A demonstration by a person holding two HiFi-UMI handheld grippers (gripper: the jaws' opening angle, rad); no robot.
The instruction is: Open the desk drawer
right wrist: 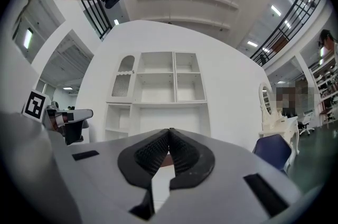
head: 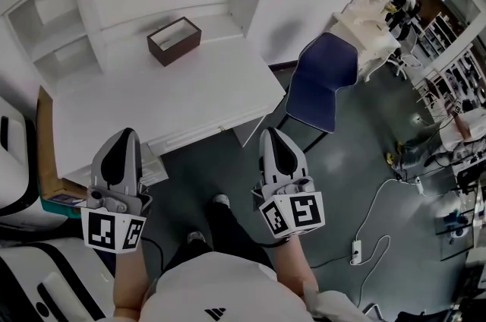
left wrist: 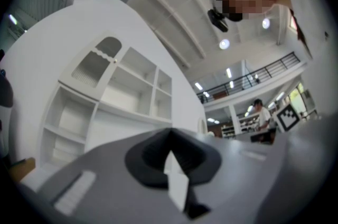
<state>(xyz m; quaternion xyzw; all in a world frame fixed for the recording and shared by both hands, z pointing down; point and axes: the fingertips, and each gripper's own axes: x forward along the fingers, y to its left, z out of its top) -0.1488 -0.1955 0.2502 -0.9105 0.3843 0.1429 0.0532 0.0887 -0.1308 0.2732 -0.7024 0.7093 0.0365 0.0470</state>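
In the head view the white desk (head: 175, 89) has its drawer front (head: 199, 134) along the near edge, flush and closed, with a slim white handle bar (head: 190, 137). My left gripper (head: 127, 132) is shut and empty, its tip over the desk's near left corner, left of the handle. My right gripper (head: 271, 132) is also shut and empty. It hangs over the floor just right of the desk's near right corner. In the left gripper view the left gripper (left wrist: 170, 132) has its pads together. In the right gripper view the right gripper (right wrist: 169, 132) aims at the shelves.
An open brown box (head: 174, 40) stands at the back of the desk, under a white shelf unit (head: 114, 1). A blue chair (head: 323, 81) stands right of the desk, beside a white dresser with a mirror (head: 376, 5). A power strip (head: 355, 252) and cable lie on the grey floor.
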